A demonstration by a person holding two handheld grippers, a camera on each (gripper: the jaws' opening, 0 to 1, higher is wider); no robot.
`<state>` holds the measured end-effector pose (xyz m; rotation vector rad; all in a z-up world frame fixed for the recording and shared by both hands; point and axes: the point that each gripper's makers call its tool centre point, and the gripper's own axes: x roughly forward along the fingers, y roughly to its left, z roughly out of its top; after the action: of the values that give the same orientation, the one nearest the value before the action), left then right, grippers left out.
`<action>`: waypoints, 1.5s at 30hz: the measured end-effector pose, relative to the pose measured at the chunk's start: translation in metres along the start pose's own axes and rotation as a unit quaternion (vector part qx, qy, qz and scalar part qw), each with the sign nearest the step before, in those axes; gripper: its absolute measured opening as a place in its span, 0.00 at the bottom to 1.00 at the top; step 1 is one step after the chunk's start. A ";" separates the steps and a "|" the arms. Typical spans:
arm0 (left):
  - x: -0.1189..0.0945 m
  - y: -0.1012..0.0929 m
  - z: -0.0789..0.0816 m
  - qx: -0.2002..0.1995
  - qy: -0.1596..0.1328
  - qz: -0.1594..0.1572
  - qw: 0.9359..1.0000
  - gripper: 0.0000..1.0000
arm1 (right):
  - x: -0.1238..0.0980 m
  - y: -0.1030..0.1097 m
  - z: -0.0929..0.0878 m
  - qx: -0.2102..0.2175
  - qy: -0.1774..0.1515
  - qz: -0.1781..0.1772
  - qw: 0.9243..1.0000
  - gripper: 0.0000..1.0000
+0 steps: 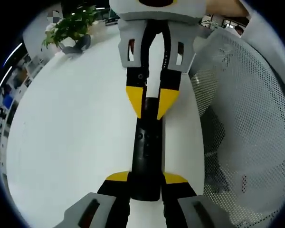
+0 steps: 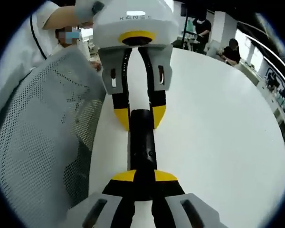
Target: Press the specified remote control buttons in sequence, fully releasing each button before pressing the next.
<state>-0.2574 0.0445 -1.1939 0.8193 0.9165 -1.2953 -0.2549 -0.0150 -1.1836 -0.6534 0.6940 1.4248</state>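
Both grippers hold one black remote over a white table.

The left gripper (image 1: 146, 183) pinches the near end of the remote (image 1: 147, 152), and the right gripper (image 1: 151, 105) pinches its far end (each faces the other). The remote hangs near the edge of the table (image 1: 71, 128), beside a mesh chair (image 1: 247, 118). A potted plant (image 1: 73, 28) stands farther back.

Black remote control (image 1: 146, 156), yellow-tipped black fingers (image 1: 167, 102) on grey grippers, plain white table (image 1: 76, 128), white perforated mesh chair (image 1: 247, 118) beside the table, green leafy plant (image 1: 71, 26)
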 end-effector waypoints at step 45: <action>0.000 0.000 0.001 -0.008 -0.018 0.003 1.000 0.24 | 0.005 0.006 0.005 -0.082 0.052 0.050 0.994 0.05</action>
<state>-0.2569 0.0435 -1.1932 0.7824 0.8939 -1.2927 -0.2605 -0.0073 -1.1843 -0.8357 0.7025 1.5604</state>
